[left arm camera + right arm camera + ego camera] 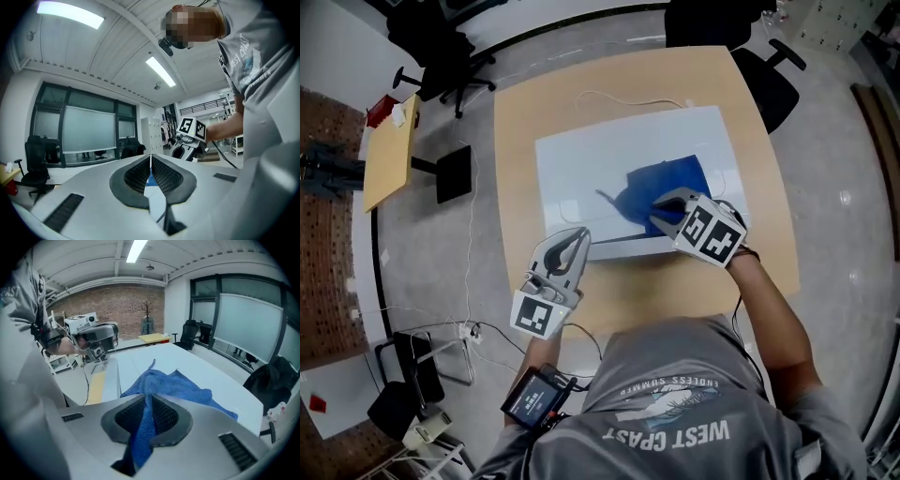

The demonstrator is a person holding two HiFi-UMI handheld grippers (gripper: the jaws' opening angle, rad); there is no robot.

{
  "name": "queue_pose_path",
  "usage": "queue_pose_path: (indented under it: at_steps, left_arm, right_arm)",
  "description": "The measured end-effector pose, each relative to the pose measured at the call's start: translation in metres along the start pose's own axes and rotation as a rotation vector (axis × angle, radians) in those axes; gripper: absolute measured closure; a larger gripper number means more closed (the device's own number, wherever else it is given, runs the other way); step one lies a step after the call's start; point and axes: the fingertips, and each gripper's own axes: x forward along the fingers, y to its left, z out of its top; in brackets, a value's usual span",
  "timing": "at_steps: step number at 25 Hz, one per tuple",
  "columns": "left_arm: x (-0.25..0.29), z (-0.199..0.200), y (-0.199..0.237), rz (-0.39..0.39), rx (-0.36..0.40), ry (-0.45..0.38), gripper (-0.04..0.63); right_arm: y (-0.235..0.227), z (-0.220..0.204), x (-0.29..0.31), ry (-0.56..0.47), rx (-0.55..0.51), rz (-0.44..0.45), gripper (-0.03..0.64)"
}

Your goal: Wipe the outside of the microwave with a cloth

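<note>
The head view looks steeply down from above the person, rather far, and takes in the whole table (516, 103) with the microwave (581, 159) at its centre. The left gripper view rides on the left gripper (150, 157) and faces level across the microwave top, where the right gripper (183, 149) stands near at 1 o'clock. The right gripper view tilts down, very close to the cloth (183, 387), with the left gripper at 10 o'clock — all three views share the microwave top.

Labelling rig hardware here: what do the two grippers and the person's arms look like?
Both the left gripper and right gripper have light grey shells with black ribbed pads and a white cube of black square markers. The person wears a grey short-sleeved T-shirt.
</note>
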Motion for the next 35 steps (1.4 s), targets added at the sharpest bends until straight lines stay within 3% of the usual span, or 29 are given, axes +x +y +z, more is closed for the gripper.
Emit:
queue_pose_path:
  at_steps: [5,8,11,18,23,28,31,35]
  left_arm:
    - [0.017,0.000,-0.007,0.009,-0.003,0.014,0.569]
    - [0.025,-0.003,-0.008,0.015,-0.003,0.032,0.569]
    - [0.035,-0.005,-0.008,0.024,0.004,0.042,0.569]
    - [0.022,-0.006,-0.010,0.091,0.016,0.068,0.569]
    - [-0.005,-0.018,0.001,0.157,-0.010,0.078,0.569]
    - [-0.026,-0.024,0.013,0.190,-0.026,0.068,0.569]
    - [-0.033,-0.023,0.020,0.193,-0.026,0.060,0.569]
    - [-0.028,-0.018,0.024,0.168,-0.017,0.043,0.569]
  right_arm:
    - [-0.070,-0.079,-0.085,-0.031,0.211,-0.183,0.563]
    - [-0.090,-0.100,-0.110,-0.110,0.307,-0.226,0.563]
    - [-0.109,-0.085,-0.099,-0.127,0.236,-0.218,0.563]
    - [-0.188,-0.009,-0.022,-0.023,0.091,-0.117,0.563]
    - [-0.149,0.080,0.074,-0.006,-0.038,0.068,0.561]
    - [-0.090,0.170,0.150,-0.050,-0.188,0.155,0.563]
    - [-0.077,0.170,0.159,-0.020,-0.199,0.196,0.561]
    - [-0.131,0.118,0.118,0.011,-0.136,0.080,0.563]
